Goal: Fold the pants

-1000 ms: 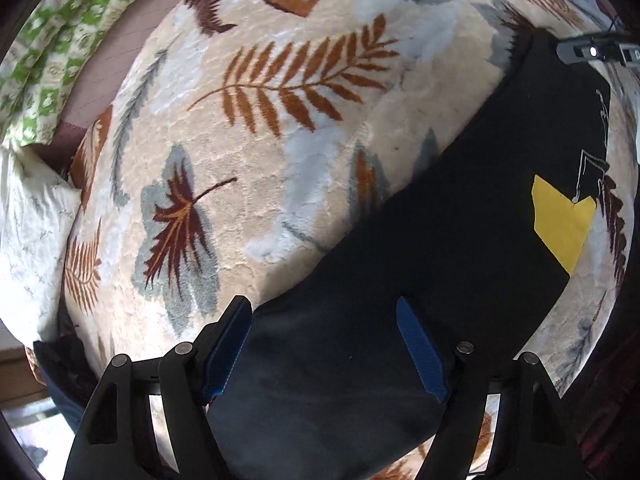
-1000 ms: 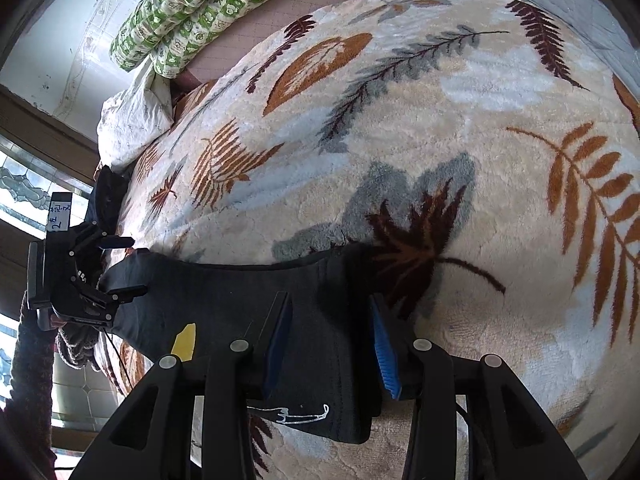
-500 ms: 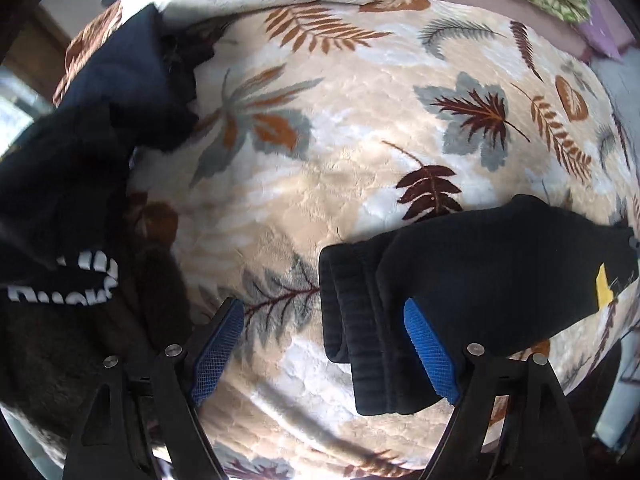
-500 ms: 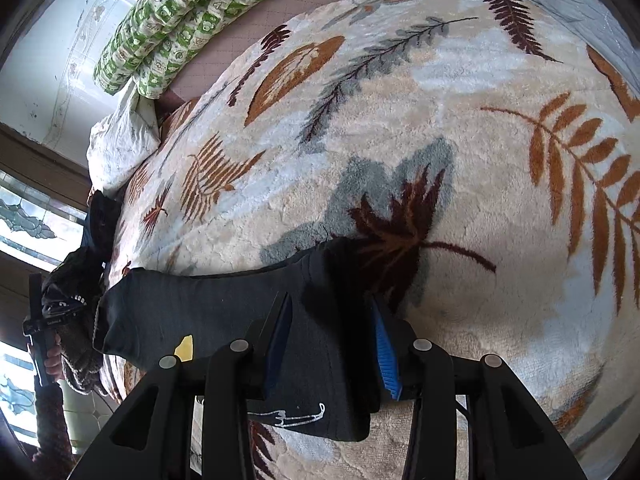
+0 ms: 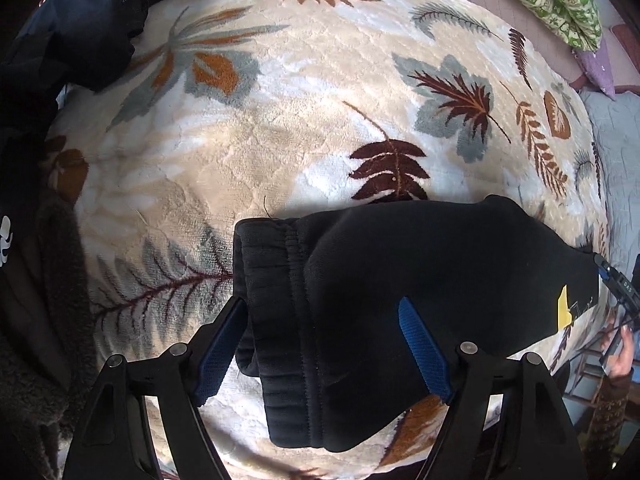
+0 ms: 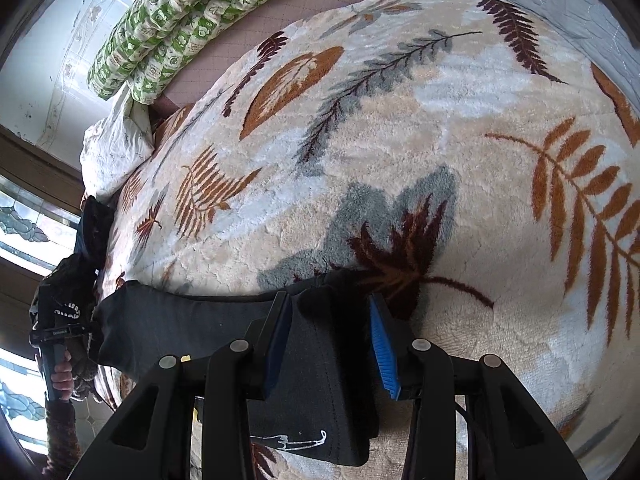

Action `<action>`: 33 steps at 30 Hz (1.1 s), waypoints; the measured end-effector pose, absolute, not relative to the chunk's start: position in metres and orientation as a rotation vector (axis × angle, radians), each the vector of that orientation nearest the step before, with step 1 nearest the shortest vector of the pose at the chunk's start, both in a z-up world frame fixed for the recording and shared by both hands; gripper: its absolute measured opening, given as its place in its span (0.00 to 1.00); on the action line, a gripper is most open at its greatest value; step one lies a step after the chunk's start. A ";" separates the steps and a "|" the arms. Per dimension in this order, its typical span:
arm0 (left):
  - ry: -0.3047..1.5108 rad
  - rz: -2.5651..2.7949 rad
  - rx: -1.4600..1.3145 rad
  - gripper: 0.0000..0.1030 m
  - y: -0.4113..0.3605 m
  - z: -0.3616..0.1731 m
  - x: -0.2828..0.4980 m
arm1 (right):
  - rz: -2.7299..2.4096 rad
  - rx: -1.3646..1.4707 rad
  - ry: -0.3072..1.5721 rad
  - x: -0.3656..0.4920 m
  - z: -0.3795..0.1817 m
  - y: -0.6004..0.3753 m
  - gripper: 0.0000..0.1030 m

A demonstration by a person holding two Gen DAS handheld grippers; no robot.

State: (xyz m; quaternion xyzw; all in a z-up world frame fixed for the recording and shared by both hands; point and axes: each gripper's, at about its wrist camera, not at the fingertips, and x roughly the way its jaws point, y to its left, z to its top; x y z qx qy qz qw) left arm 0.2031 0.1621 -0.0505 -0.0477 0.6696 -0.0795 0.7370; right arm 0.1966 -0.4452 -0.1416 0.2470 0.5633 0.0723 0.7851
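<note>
Black pants [image 5: 400,280] lie folded lengthwise on a leaf-patterned blanket [image 5: 280,120], ribbed cuffs toward the left, a yellow patch [image 5: 563,306] at the far right end. My left gripper [image 5: 320,344] is open, its blue pads either side of the cuff end, just above the cloth. In the right wrist view the pants [image 6: 180,324] stretch leftward. My right gripper [image 6: 332,340] is open over the pants' near end, by a white print [image 6: 288,440]. The left gripper [image 6: 60,336] shows far left there.
A pile of dark clothes [image 5: 60,40] lies at the blanket's left edge. A green patterned pillow [image 6: 180,20] and a white pillow [image 6: 112,148] sit at the far side of the bed. A window [image 6: 24,240] is at the left.
The left gripper has swung from the pants' middle to the cuff end and come closer over the cuffs. The right gripper has opened a little wider over its end.
</note>
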 end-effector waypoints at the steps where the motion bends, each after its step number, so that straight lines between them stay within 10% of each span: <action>1: 1.467 -0.164 -0.107 0.75 0.162 -0.051 0.204 | 0.154 0.519 1.218 0.198 -0.142 -0.444 0.37; 4: 1.448 -0.114 -0.143 0.54 0.163 -0.050 0.202 | 0.151 0.453 1.235 0.201 -0.145 -0.438 0.15; 8: 1.396 -0.049 -0.197 0.26 0.172 -0.039 0.193 | 0.144 0.346 1.198 0.201 -0.130 -0.427 0.09; 33: 1.298 0.069 -0.070 0.42 0.157 -0.028 0.158 | 0.111 0.450 1.160 0.188 -0.125 -0.442 0.18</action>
